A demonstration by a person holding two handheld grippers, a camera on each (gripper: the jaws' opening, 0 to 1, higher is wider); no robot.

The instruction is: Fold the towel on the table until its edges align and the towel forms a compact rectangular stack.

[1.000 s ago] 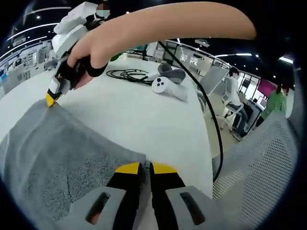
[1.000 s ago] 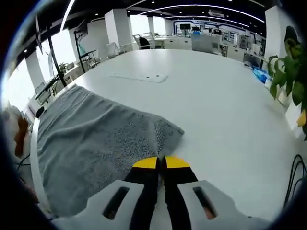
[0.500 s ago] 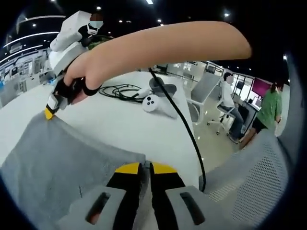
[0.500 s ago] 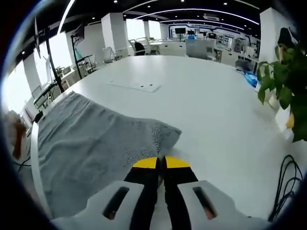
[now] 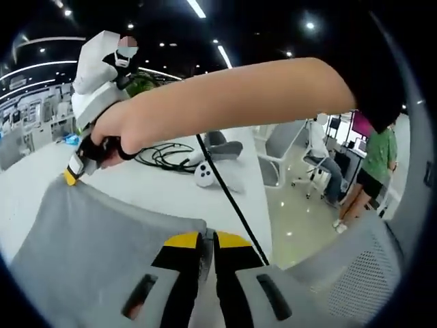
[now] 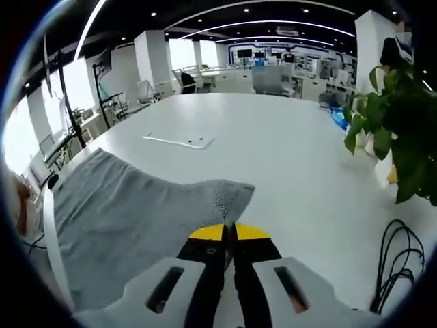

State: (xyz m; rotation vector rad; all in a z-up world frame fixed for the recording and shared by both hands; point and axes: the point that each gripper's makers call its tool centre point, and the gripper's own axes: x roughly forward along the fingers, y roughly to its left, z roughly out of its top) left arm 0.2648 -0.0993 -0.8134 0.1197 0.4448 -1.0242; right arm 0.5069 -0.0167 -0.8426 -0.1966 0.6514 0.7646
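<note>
1. The grey towel is seen lifted off the white worktop, stretched between the two claws and hanging as a sloping sheet near the worktop's edge
2. In the left gripper view, the left claw is seen clenched on one towel corner, its yellow-tipped jaws pressed together with cloth pinched between them
3. In the right gripper view, the right claw is likewise seen clenched on a towel corner; in the left gripper view the same claw is seen beyond the towel's far corner, held in a hand
4. The towel is judged to be light, soft and limp: it sags between the held corners and is expected to drape wherever it is not supported, so no stiffness can be counted on
5. Its looped surface is judged to give good friction, so slipping from the jaws is thought unlikely if a full pinch of cloth is kept
6. The corners are judged the best places to be held, so that edges can be matched when the fold is laid down
7. Black cables and a white controller are seen further along the worktop, well apart from the towel
</note>
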